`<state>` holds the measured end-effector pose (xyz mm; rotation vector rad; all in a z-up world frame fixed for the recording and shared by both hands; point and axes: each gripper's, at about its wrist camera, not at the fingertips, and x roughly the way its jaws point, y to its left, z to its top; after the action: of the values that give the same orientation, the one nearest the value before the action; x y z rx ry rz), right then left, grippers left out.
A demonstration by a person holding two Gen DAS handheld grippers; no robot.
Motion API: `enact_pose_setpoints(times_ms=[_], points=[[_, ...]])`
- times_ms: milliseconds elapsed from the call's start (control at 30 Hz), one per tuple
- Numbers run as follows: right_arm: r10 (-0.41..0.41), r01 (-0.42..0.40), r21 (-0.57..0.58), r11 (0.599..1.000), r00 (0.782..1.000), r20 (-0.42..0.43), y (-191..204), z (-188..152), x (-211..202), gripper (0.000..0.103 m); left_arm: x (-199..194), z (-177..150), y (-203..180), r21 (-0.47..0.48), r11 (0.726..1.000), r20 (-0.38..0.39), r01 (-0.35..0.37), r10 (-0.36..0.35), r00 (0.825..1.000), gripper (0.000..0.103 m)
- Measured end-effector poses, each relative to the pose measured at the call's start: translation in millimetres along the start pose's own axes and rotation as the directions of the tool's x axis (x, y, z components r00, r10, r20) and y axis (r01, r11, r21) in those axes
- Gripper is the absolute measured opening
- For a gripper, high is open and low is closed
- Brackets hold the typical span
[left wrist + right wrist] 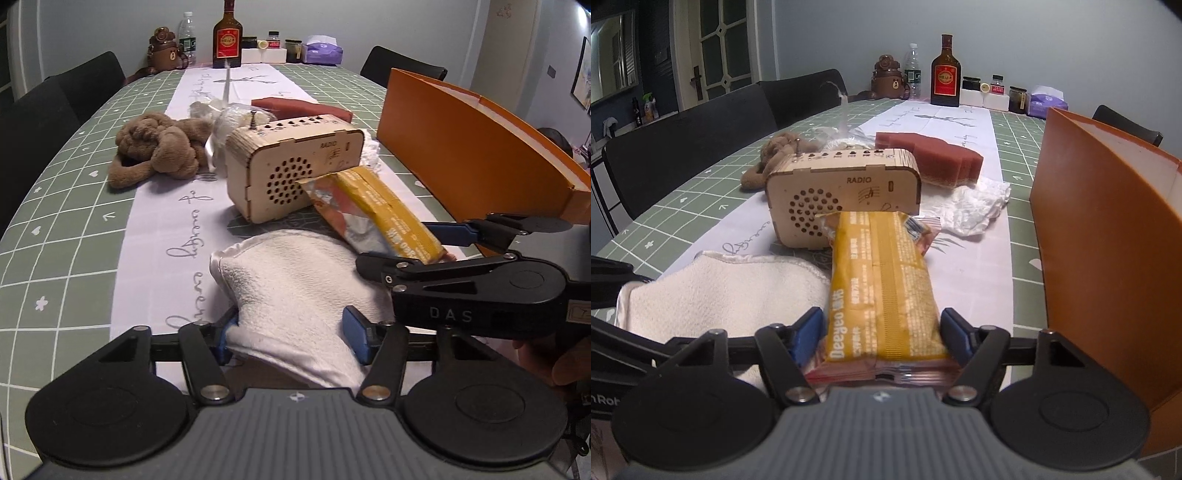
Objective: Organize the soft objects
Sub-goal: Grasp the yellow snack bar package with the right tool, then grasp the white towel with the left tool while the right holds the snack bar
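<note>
A: Left wrist view: the left tool (291, 338) has its blue pads closed against the near end of the white towel (295, 280), which lies on the table (74, 229) in front of the wooden radio (291, 166).

B: And the right tool (882, 338)?

A: It is clamped on the near end of a yellow snack packet (882, 291); the far end of the packet reaches the radio's front.

B: How will the towel handle?

A: I judge it light, limp and thick. It will sag and trail from whichever edge is pinched, so a deep bite across a folded part should hold better than the satin hem, which looks slippery.

B: The packet?

A: Light, with slick crinkly film. Gripping the body rather than the flat sealed end seems safer, but gently, since the contents could crush.

B: Other soft things?

A: The brown plush toy (159, 147) on the far left, a red sponge (934, 158) behind the radio, and a crumpled white tissue (975, 206) beside the orange box (1108, 236) at right.
</note>
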<state>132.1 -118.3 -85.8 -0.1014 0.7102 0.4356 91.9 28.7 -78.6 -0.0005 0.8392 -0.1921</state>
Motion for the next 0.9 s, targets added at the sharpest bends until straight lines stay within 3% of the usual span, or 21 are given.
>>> enact_pose_setpoints(times_ms=[200, 300, 533, 900], points=[[0.011, -0.011, -0.009, 1.0, 1.0, 0.007, 0.5, -0.9, -1.8, 0.062, -0.8, -1.0, -11.8, 0.025, 1.0, 0.013, -0.005, 0.004, 1.0, 0.031], [0.016, -0.016, -0.026, 1.0, 1.0, 0.012, 3.0, -1.3, -4.0, 0.057, -2.6, -2.2, -14.9, 0.032, 0.999, 0.024, -0.022, 0.022, 0.999, 0.026], [0.026, -0.025, -0.029, 0.999, 1.0, 0.018, 3.1, -2.2, -10.9, 0.051, -9.9, -3.5, -15.5, 0.024, 0.998, 0.048, -0.064, 0.063, 0.997, 0.023], [0.038, -0.036, -0.035, 0.999, 0.998, 0.059, 12.3, -0.8, -41.8, 0.051, -36.4, -3.8, 0.4, -0.032, 0.992, 0.108, -0.125, 0.128, 0.986, 0.022]])
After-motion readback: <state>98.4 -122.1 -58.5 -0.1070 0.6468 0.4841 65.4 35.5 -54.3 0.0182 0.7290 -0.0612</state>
